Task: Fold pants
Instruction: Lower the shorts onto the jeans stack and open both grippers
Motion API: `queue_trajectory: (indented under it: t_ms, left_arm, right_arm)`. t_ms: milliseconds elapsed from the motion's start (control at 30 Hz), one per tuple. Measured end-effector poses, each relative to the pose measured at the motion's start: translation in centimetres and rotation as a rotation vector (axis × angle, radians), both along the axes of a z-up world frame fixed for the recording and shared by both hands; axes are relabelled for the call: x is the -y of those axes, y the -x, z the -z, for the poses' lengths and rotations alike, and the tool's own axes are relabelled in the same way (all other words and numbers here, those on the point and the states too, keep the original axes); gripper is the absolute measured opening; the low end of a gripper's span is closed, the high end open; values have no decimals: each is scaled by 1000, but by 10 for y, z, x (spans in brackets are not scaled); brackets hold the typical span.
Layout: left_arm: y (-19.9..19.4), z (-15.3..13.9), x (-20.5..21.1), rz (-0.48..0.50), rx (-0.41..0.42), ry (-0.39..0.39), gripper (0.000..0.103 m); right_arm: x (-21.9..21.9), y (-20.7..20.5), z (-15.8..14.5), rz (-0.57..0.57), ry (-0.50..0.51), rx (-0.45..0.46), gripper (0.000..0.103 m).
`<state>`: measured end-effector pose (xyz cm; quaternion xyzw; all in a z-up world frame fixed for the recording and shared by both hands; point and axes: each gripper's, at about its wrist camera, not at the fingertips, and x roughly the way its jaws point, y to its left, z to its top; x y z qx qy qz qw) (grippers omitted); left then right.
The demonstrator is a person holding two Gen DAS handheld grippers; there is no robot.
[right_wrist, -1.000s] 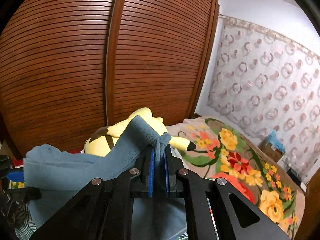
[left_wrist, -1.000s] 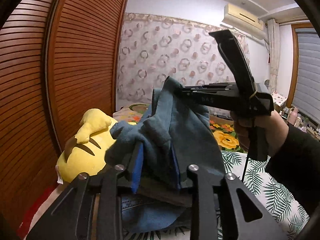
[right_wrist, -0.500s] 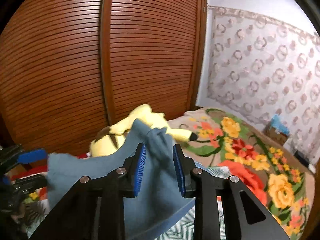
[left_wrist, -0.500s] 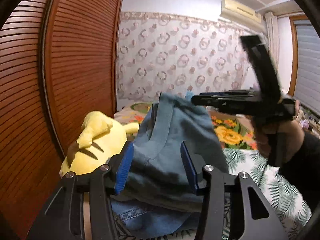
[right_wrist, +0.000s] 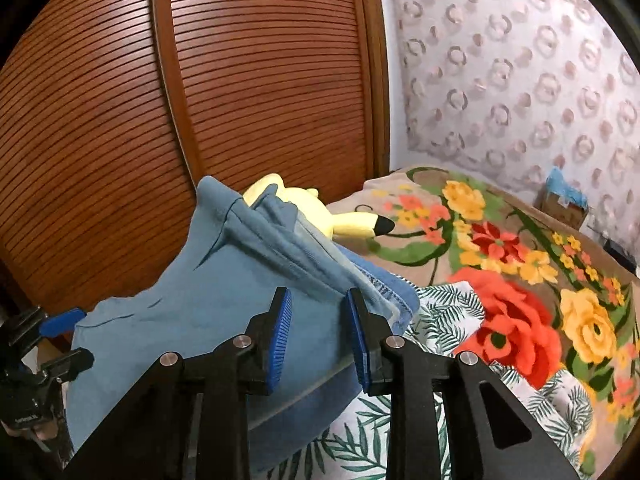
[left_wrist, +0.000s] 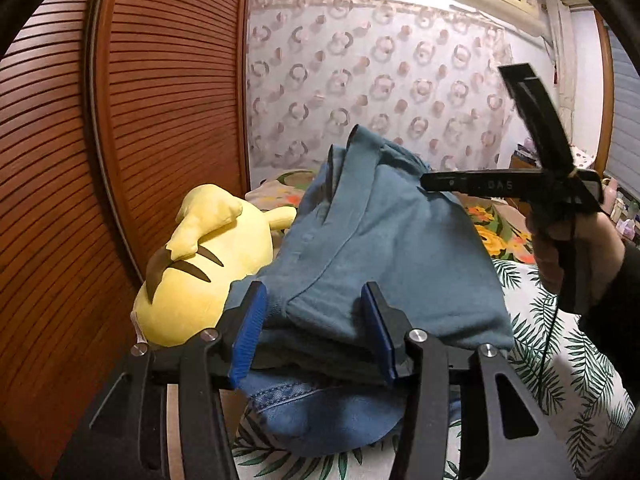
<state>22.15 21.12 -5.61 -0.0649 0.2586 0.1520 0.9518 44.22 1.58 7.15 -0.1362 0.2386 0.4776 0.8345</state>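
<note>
The blue-grey pants (left_wrist: 380,248) lie folded in a heap on a stack of clothes, with blue denim (left_wrist: 316,412) under them. My left gripper (left_wrist: 316,332) is open, its blue pads on either side of the near edge of the pants, holding nothing. In the right wrist view the pants (right_wrist: 208,312) rest free in front of my right gripper (right_wrist: 318,336), which is open and empty. The right gripper also shows in the left wrist view (left_wrist: 424,182), at the far top of the pants. The left gripper shows at the left edge of the right wrist view (right_wrist: 60,340).
A yellow plush toy (left_wrist: 208,264) lies just left of the pile, against a brown louvered wardrobe door (left_wrist: 140,120). The bed has a palm-leaf sheet (left_wrist: 560,360) and a flowered blanket (right_wrist: 520,280). A cardboard box (right_wrist: 564,204) stands by the patterned wall.
Both grippers have opened and let go of the pants. The pants have dropped onto the pile, and both grippers have drawn back a little.
</note>
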Motion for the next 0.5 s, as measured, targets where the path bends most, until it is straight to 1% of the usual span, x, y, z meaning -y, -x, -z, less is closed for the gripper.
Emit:
queue_trajectory:
  t_ms: [200, 333, 467, 500]
  left_arm:
    - [7, -5, 3, 5, -8, -2, 50]
    - [14, -12, 12, 33, -6, -8, 50]
    - [29, -20, 26, 68, 18, -17, 70]
    - [32, -22, 29, 77, 21, -15, 73]
  right_arm:
    - [21, 39, 1, 9, -27, 35, 29]
    - [48, 72, 5, 26, -37, 47, 29]
    - [72, 104, 3, 56, -55, 51, 29]
    - [79, 112, 2, 64, -60, 51, 29]
